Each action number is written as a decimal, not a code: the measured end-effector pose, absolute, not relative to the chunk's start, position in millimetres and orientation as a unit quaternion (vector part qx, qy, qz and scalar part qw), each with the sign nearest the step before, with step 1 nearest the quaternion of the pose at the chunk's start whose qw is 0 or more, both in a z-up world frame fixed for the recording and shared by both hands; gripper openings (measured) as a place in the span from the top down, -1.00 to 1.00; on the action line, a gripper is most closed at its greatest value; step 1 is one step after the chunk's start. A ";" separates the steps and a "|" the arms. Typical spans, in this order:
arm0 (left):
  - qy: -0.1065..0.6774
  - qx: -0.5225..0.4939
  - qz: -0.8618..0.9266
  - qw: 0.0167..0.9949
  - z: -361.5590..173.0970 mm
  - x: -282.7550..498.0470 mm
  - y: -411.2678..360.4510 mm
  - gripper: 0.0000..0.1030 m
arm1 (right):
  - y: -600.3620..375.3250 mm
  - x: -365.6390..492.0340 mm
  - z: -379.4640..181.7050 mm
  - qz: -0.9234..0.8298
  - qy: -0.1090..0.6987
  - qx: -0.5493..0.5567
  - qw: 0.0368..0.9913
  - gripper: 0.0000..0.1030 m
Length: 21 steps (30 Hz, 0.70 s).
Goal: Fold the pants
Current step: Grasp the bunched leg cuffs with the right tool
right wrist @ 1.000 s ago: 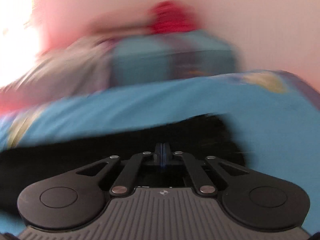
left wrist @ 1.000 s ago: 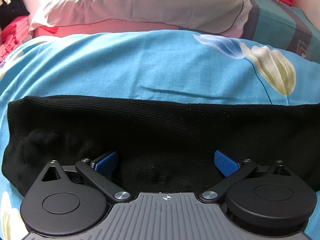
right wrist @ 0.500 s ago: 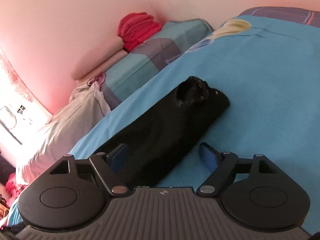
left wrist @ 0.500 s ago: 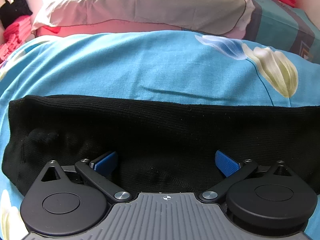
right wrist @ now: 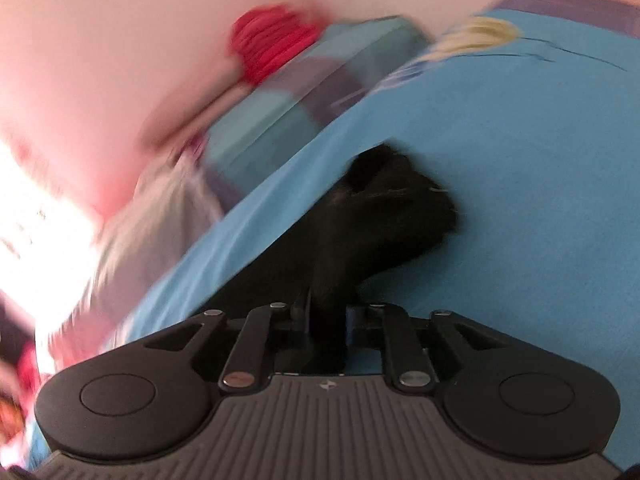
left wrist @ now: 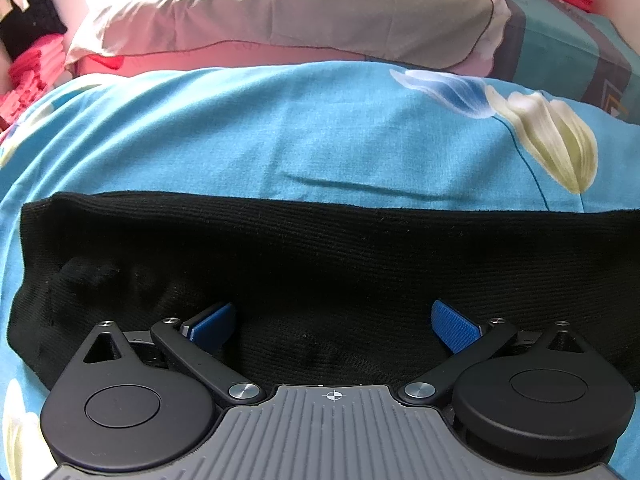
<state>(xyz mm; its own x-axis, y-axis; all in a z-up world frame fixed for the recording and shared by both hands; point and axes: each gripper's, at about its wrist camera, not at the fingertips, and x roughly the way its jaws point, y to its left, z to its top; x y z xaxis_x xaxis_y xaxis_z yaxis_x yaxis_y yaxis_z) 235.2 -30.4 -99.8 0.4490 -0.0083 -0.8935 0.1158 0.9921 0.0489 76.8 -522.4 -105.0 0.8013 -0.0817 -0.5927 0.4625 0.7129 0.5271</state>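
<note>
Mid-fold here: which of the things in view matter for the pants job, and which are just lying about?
In the job:
black pants
right gripper, shut on the pants
left gripper, open over them
blue bedsheet under the pants

Lying about:
grey pillow
checked pillow
red folded clothes

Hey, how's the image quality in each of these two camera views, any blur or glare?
Left wrist view: sharp, fisheye-bowed, overexposed at the pillow, and the black pants lose detail. Right wrist view: motion-smeared, window glare at left, though the right claw pinching the pants stays fairly crisp.
</note>
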 end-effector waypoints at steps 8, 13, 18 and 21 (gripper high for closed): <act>0.522 0.051 -0.039 0.850 -99.7 235.7 -29.9 -1.00 | -557.2 66.4 -117.3 -0.189 0.223 0.447 0.845 0.40; 0.522 0.050 -0.038 0.851 -99.9 235.7 -29.7 -1.00 | -529.8 73.0 -113.3 -0.150 0.228 0.415 0.868 -0.25; 0.523 0.050 -0.038 0.850 -100.0 235.3 -29.8 -1.00 | -527.6 89.7 -111.9 -0.164 0.265 0.361 0.879 0.68; 0.523 0.050 -0.039 0.850 -99.8 235.2 -29.8 -1.00 | -542.2 85.5 -104.8 -0.184 0.248 0.383 0.871 0.67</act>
